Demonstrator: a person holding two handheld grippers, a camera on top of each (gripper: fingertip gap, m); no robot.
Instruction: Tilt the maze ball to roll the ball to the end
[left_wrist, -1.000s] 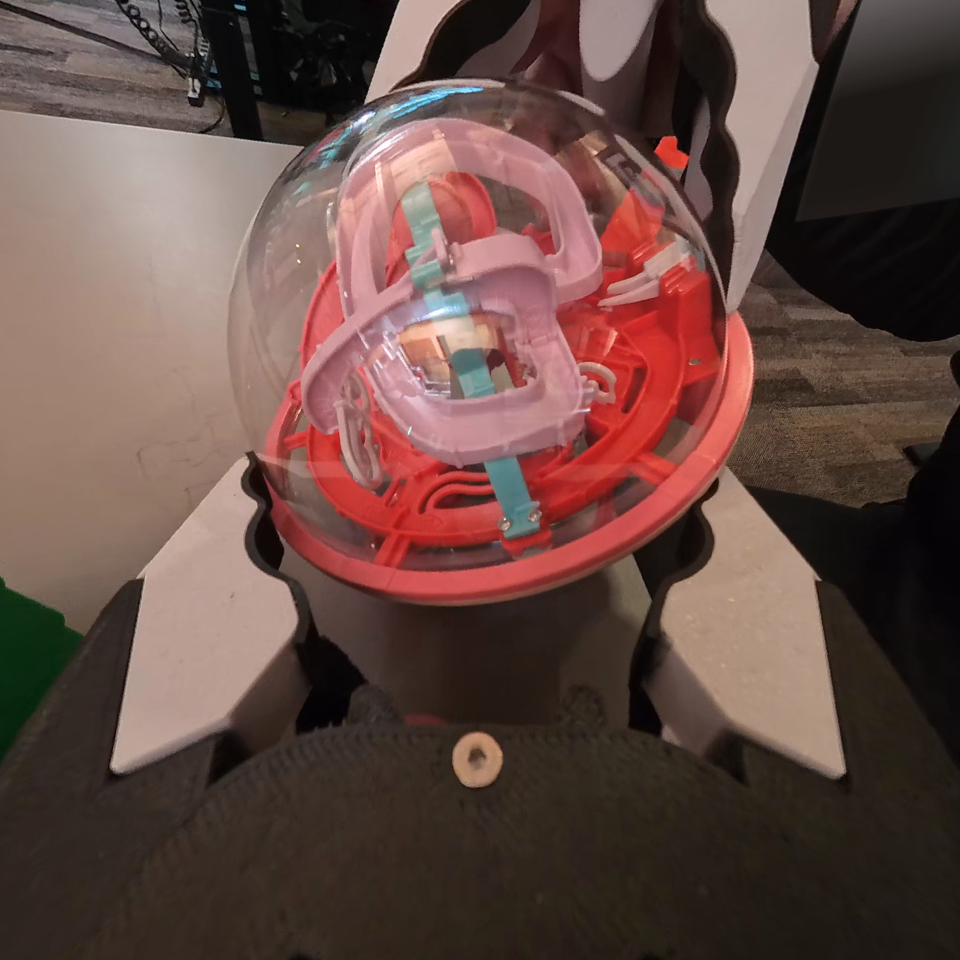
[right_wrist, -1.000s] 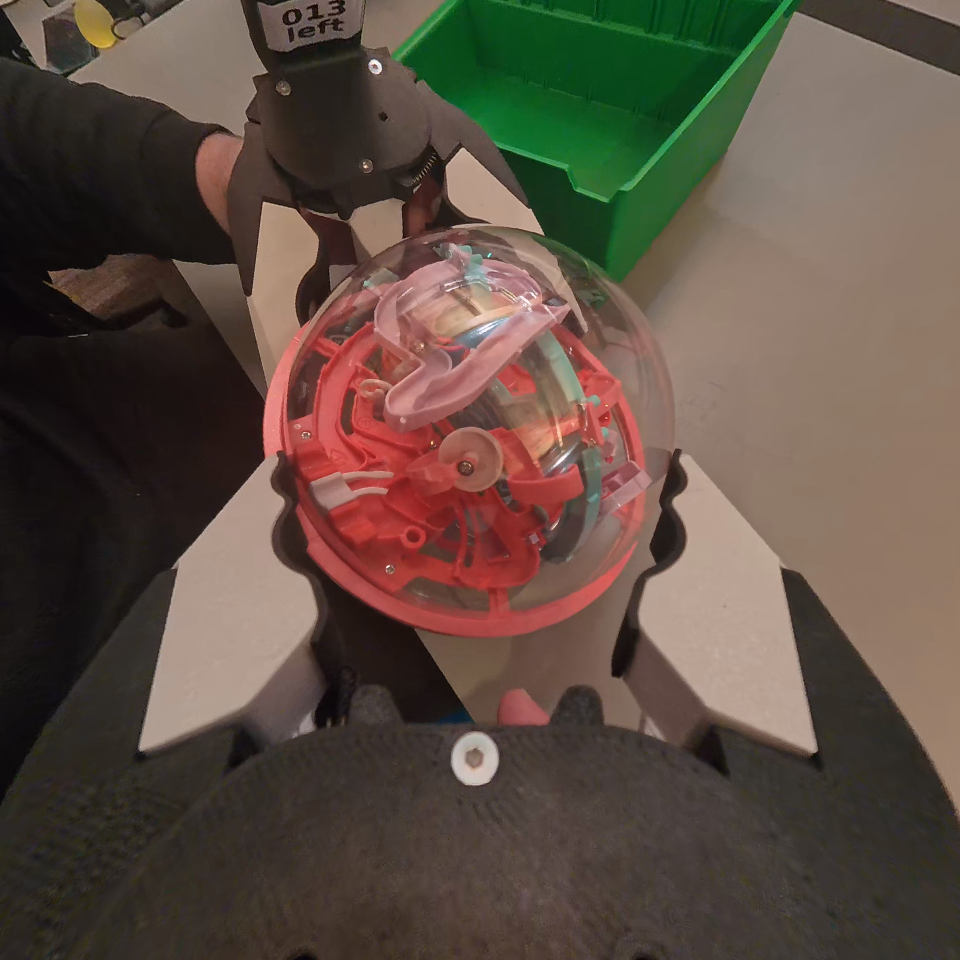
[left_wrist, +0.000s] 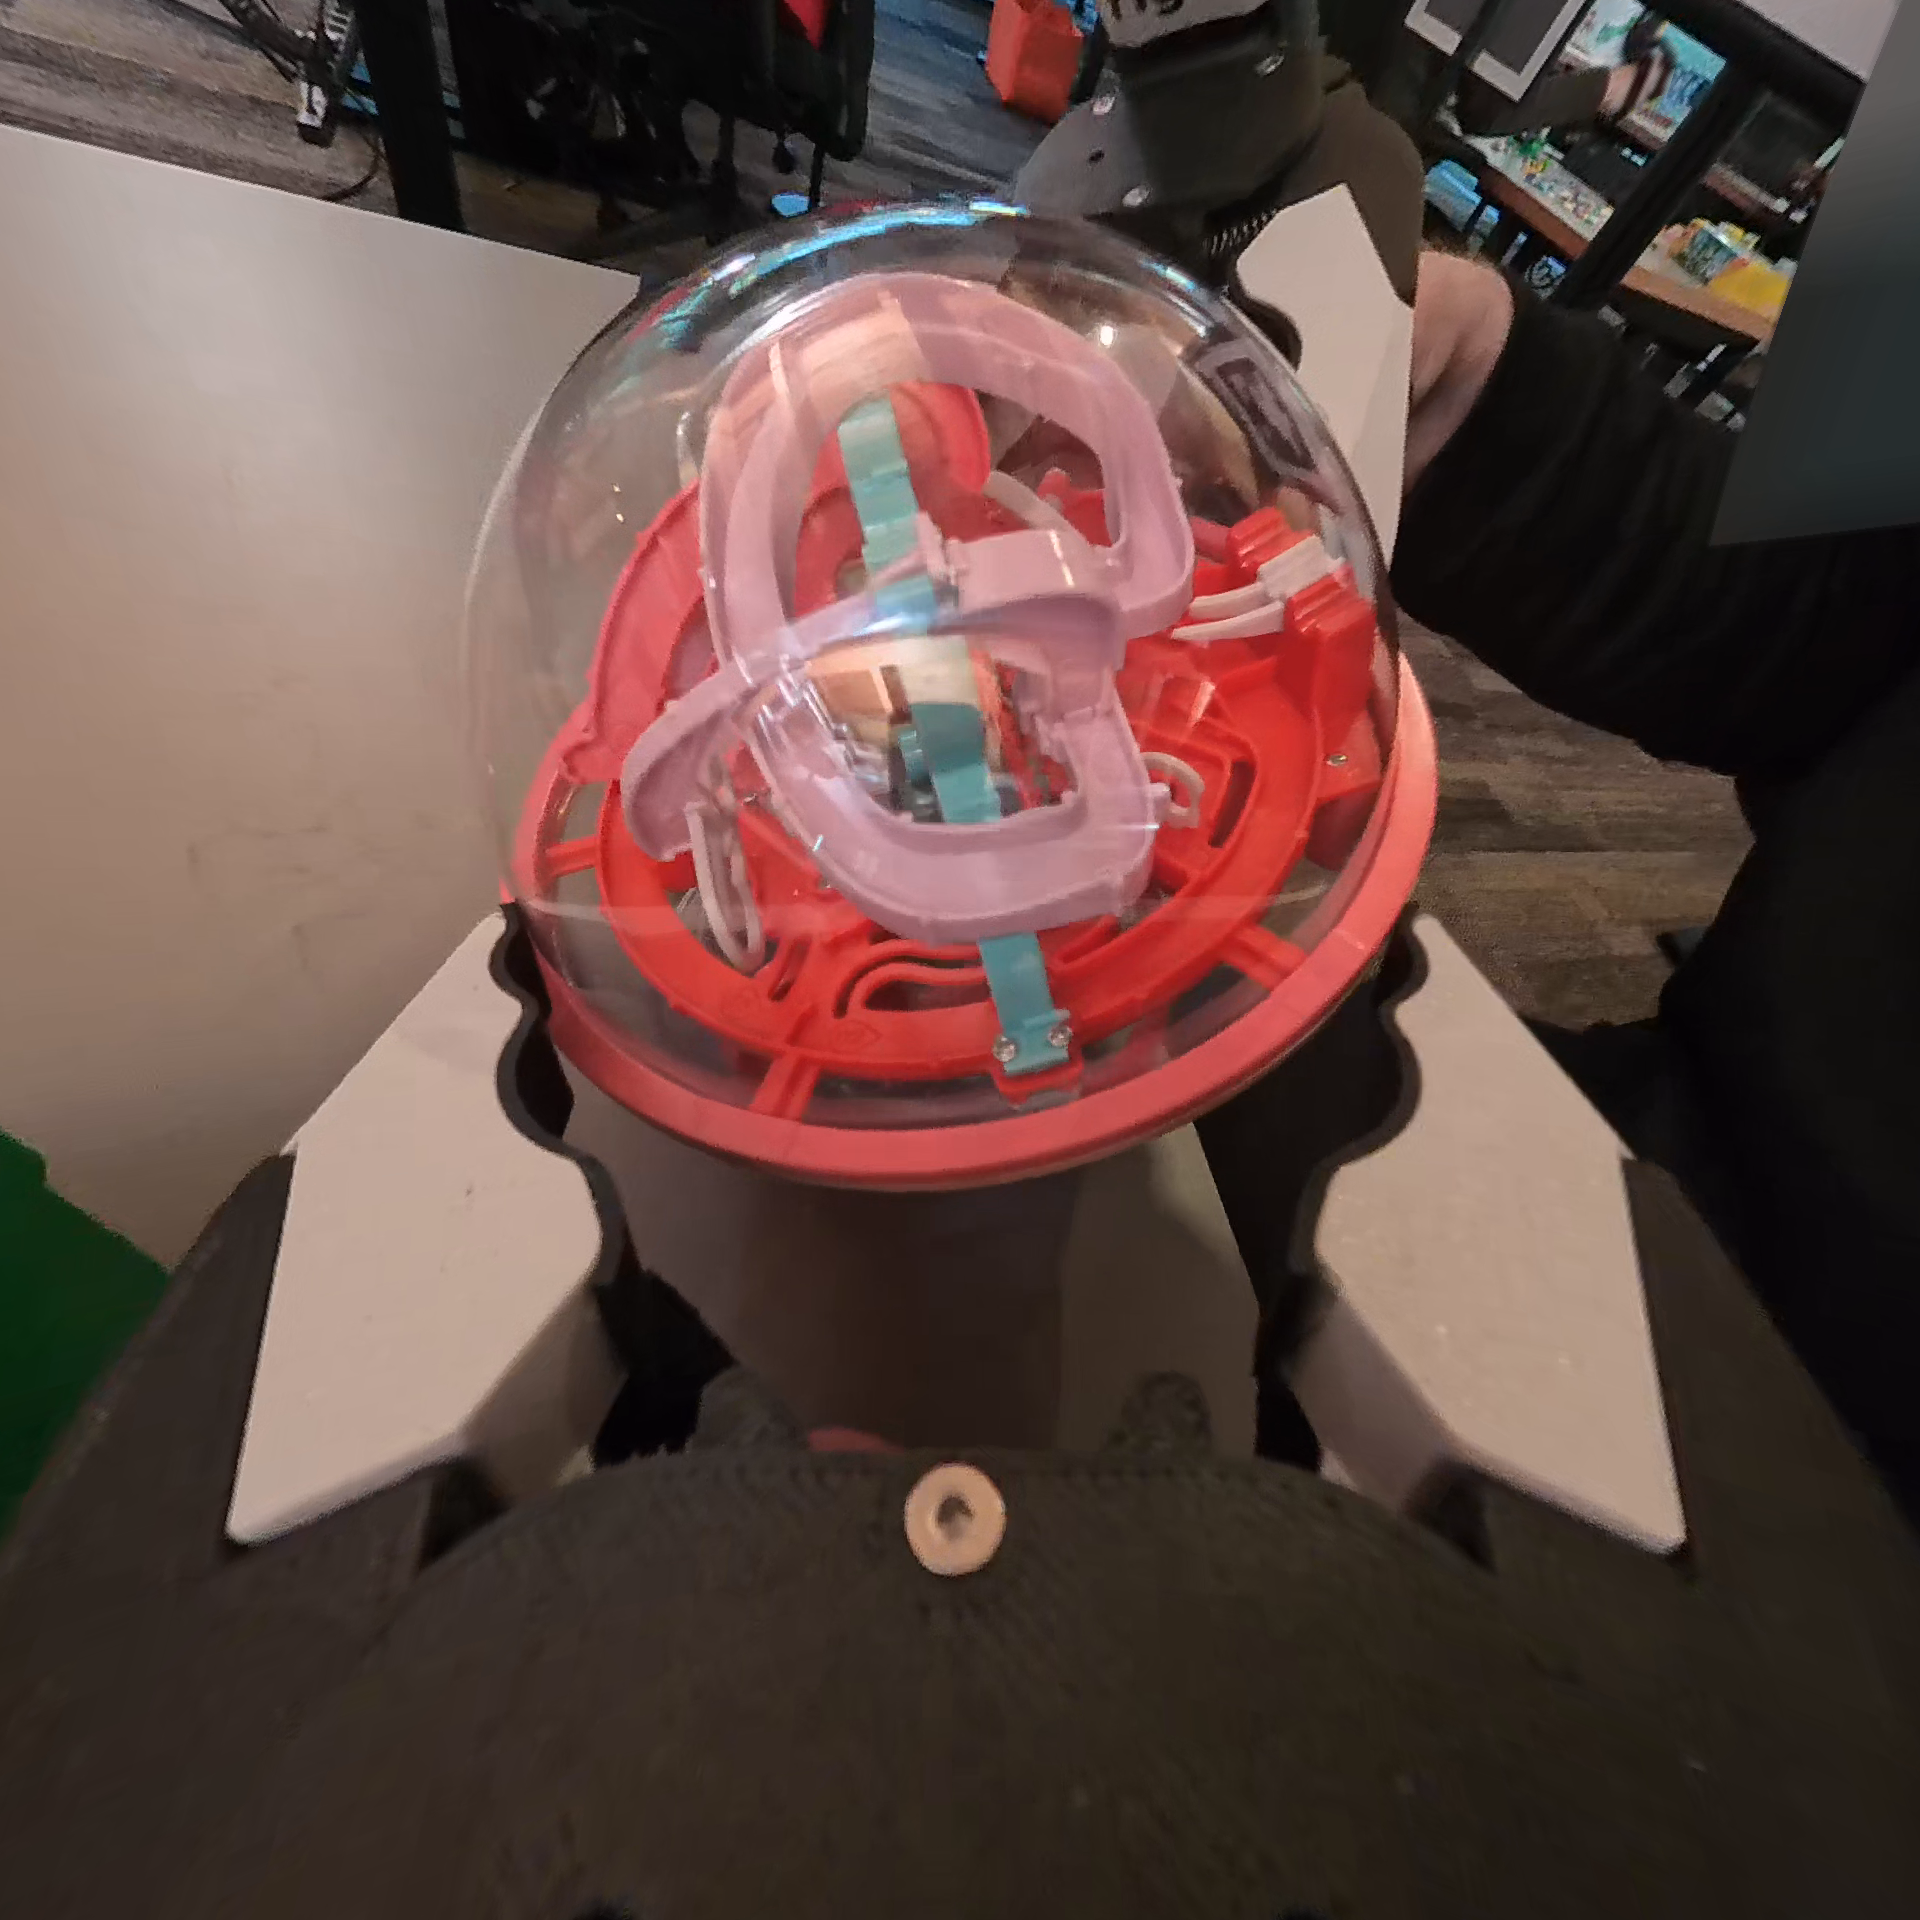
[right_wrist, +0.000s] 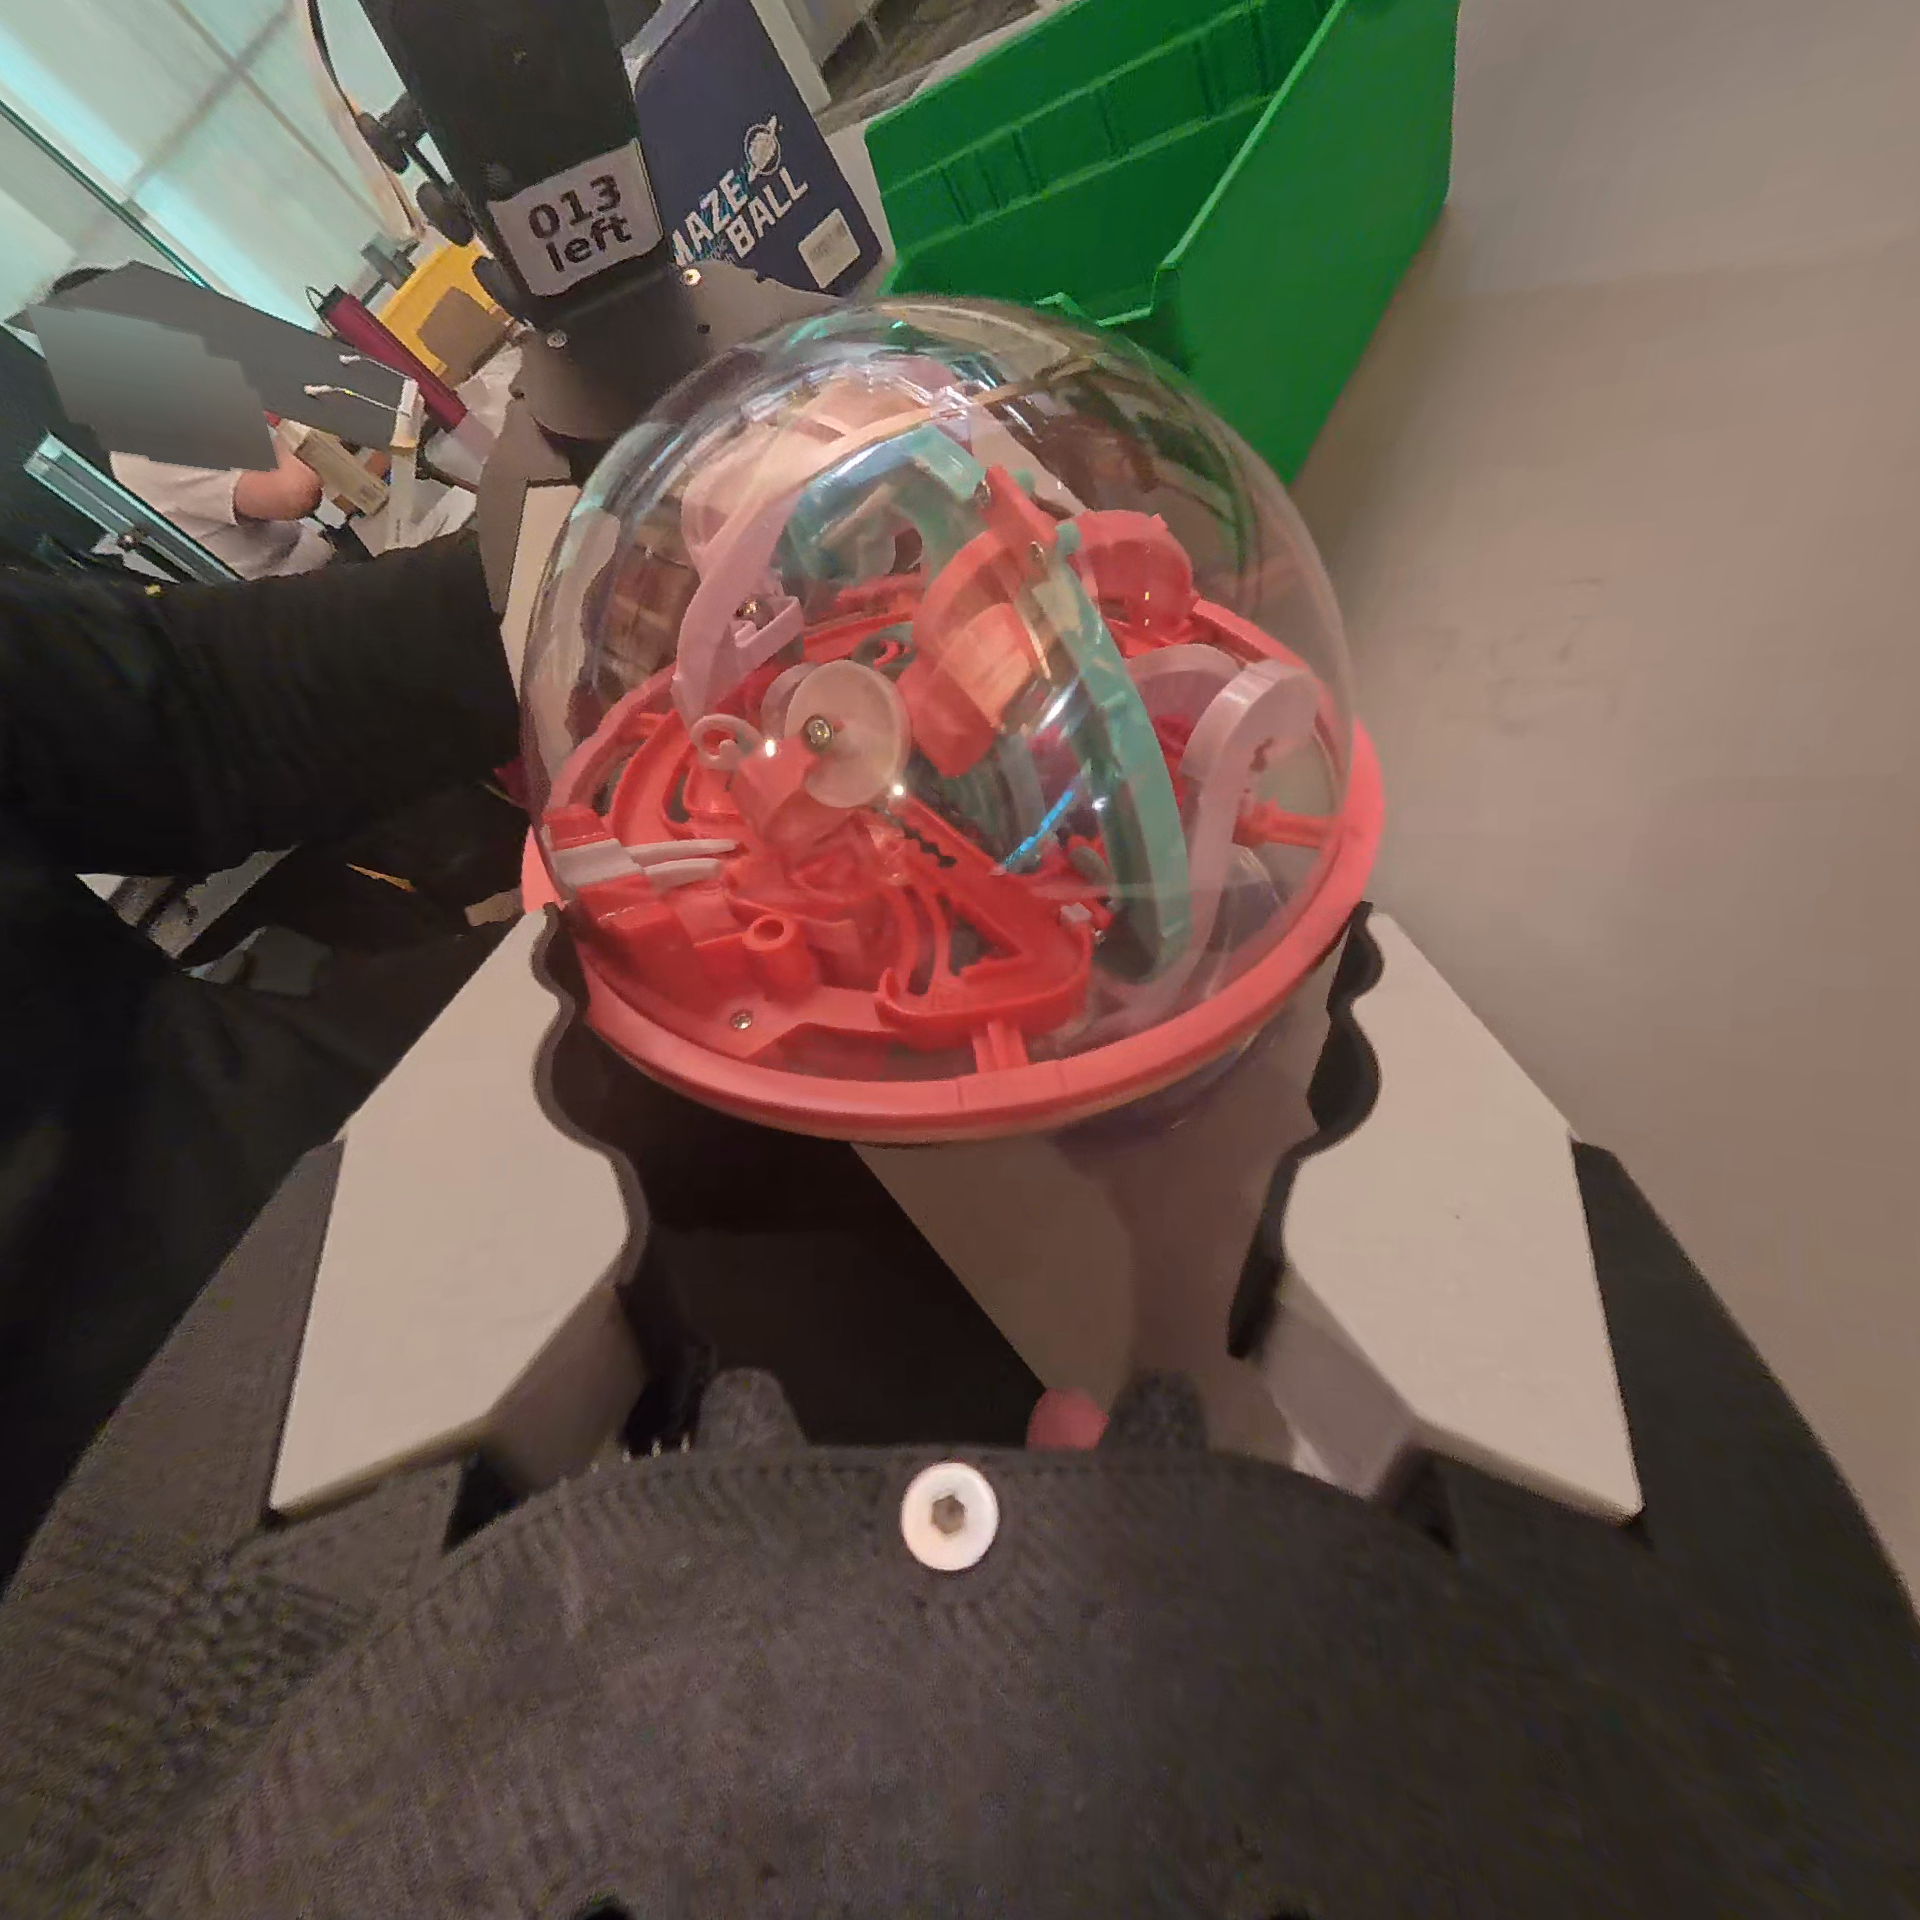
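The maze ball is a clear globe with a red rim and pink, teal and red tracks inside. It is held in the air between both grippers, which face each other. My left gripper is shut on its red rim, with one finger on each side. My right gripper is shut on the maze ball from the opposite side, again at the rim. The right gripper's body shows behind the globe in the left wrist view. The left gripper's body shows behind it in the right wrist view. I cannot make out the small rolling ball.
A green bin stands on the pale table beyond the ball, with a dark blue box beside it. A black sleeve reaches in from the left. The table lies to the left in the left wrist view.
Both grippers have tipped up with the maze ball. Its rim now sits closer to level in the right wrist view, and the room behind has come into sight.
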